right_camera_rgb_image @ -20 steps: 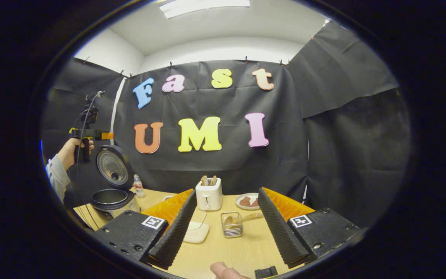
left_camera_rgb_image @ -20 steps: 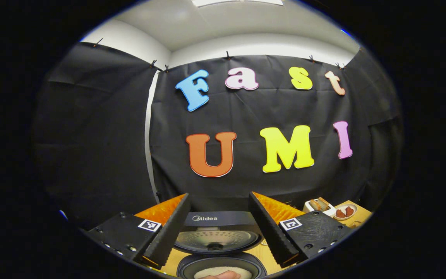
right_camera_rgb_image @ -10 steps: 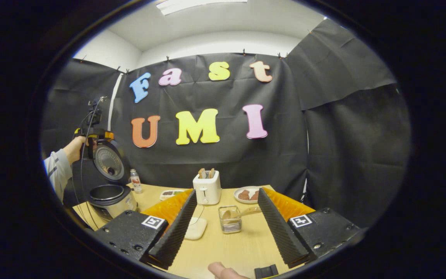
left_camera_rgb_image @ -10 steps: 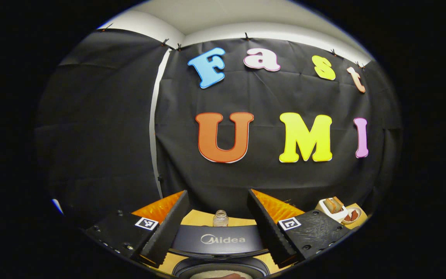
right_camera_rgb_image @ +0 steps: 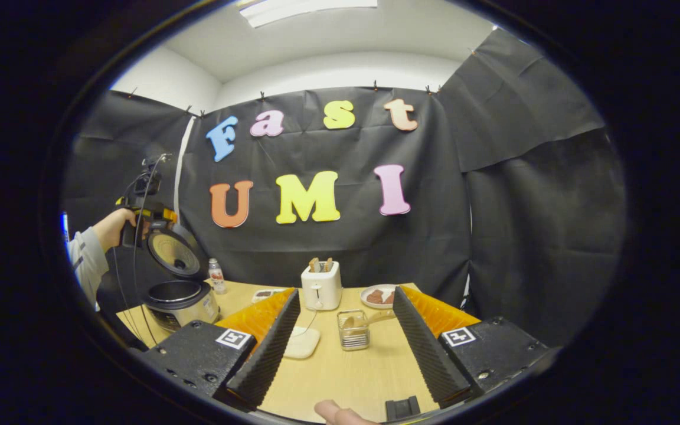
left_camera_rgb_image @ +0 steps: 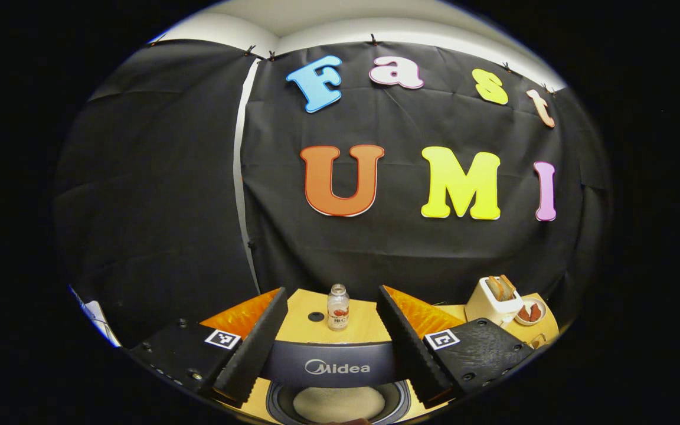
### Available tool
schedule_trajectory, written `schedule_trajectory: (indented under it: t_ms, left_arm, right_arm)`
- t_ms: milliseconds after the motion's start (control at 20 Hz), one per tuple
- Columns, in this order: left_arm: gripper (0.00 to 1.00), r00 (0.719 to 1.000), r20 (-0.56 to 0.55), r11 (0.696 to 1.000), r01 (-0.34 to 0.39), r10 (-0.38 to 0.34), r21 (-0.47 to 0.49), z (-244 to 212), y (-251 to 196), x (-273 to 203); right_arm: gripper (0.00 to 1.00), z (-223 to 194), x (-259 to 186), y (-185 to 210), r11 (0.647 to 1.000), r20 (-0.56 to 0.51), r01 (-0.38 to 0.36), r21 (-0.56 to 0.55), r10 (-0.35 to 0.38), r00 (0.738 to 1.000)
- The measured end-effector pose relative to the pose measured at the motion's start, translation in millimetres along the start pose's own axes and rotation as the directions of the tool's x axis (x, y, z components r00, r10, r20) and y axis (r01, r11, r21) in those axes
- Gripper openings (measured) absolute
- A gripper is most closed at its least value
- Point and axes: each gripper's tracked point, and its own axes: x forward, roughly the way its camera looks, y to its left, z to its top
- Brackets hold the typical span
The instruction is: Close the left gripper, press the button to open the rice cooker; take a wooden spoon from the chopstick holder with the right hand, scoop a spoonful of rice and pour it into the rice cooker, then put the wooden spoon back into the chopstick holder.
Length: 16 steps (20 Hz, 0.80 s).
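The rice cooker (right_camera_rgb_image: 183, 301) stands open at the table's left end, its lid (right_camera_rgb_image: 173, 254) raised. A hand (right_camera_rgb_image: 113, 227) holds my left gripper (right_camera_rgb_image: 145, 215) at the lid's top edge. In the left gripper view my left gripper (left_camera_rgb_image: 332, 291) is open, its fingers on either side of the lid's outer face (left_camera_rgb_image: 331, 366); white rice (left_camera_rgb_image: 340, 404) lies in the pot below. My right gripper (right_camera_rgb_image: 346, 292) is open above the table. Ahead of it stands the wire chopstick holder (right_camera_rgb_image: 353, 330) with the wooden spoon (right_camera_rgb_image: 369, 319) leaning in it.
A white toaster (right_camera_rgb_image: 322, 286) with bread and a plate (right_camera_rgb_image: 378, 295) of brown food stand at the back. A small bottle (left_camera_rgb_image: 337, 307) is behind the cooker. A white pad (right_camera_rgb_image: 301, 342) lies left of the holder. A thumb (right_camera_rgb_image: 334, 410) shows at the bottom edge.
My left gripper moved over the top of the lid: the lid's inner face gave way to its outer face, and the bottle and table behind came into view. The right gripper barely shifted.
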Motion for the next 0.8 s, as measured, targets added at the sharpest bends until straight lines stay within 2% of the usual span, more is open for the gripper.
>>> schedule_trajectory:
  t_ms: [50,100,150,200,250,400,450,500,550,600,650,700,800]
  left_arm:
    - [0.98,1.0,-0.01,1.0,0.008,-0.008,0.003,-8.2,-0.9,-8.2]
    - [0.98,1.0,-0.021,1.0,0.017,-0.017,0.001,-17.6,-1.9,-15.8]
    - [0.98,0.999,-0.035,1.0,0.023,-0.023,-0.003,-27.4,-3.2,-22.9]
    - [0.98,0.998,-0.051,0.999,0.033,-0.033,0.004,-38.5,-5.1,-30.3]
    - [0.98,0.997,-0.072,0.999,0.043,-0.042,0.003,-49.0,-8.5,-38.4]
    - [0.98,0.988,-0.142,0.998,0.061,-0.061,-0.002,-90.3,-8.3,-57.7]
    - [0.97,0.983,-0.172,0.998,0.065,-0.065,-0.004,-104.6,-9.5,-62.6]
    - [0.97,0.977,-0.201,0.997,0.071,-0.07,0.0,-121.0,-6.7,-66.5]
    - [0.97,0.974,-0.217,0.997,0.072,-0.069,0.007,-130.7,-7.4,-69.5]
    - [0.98,0.967,-0.245,0.997,0.072,-0.066,0.017,-139.9,-7.7,-71.6]
    - [0.98,0.959,-0.275,0.997,0.071,-0.063,0.019,-148.6,-8.1,-75.1]
    - [0.97,0.953,-0.298,0.997,0.072,-0.064,0.015,-154.8,-8.3,-79.8]
    - [0.98,0.933,-0.353,0.997,0.076,-0.066,0.014,-166.4,-10.8,-85.1]
  right_arm:
    - [1.0,1.4,-3.2,0.5,1.0,0.0,-0.001,-0.002,0.001,1.0]
    - [0.95,1.3,-6.9,-0.1,1.0,-0.001,-0.001,-0.005,0.001,1.0]
    - [0.95,3.7,-10.5,1.1,1.0,0.005,-0.003,-0.005,0.003,1.0]
    - [1.0,6.4,-13.7,1.4,1.0,0.01,-0.004,-0.004,0.004,1.0]
    - [0.95,7.9,-16.8,2.9,1.0,0.013,-0.005,-0.004,0.005,1.0]
    - [1.0,8.1,-24.1,10.0,1.0,0.014,-0.021,-0.007,0.021,1.0]
    - [0.95,9.5,-26.5,11.6,1.0,0.015,-0.024,-0.001,0.024,1.0]
    - [1.0,9.6,-27.6,13.2,1.0,0.013,-0.025,0.004,0.025,1.0]
    - [1.0,10.5,-29.2,16.0,1.0,0.016,-0.029,0.007,0.029,0.999]
    - [0.95,11.2,-31.0,19.2,0.999,0.018,-0.035,0.007,0.035,0.999]
    - [0.95,10.9,-31.9,23.3,0.999,0.016,-0.042,0.004,0.042,0.999]
    - [1.0,10.0,-32.9,26.7,0.999,0.017,-0.049,0.002,0.049,0.999]
    - [1.0,9.5,-33.7,31.1,0.998,0.013,-0.058,-0.005,0.058,0.998]
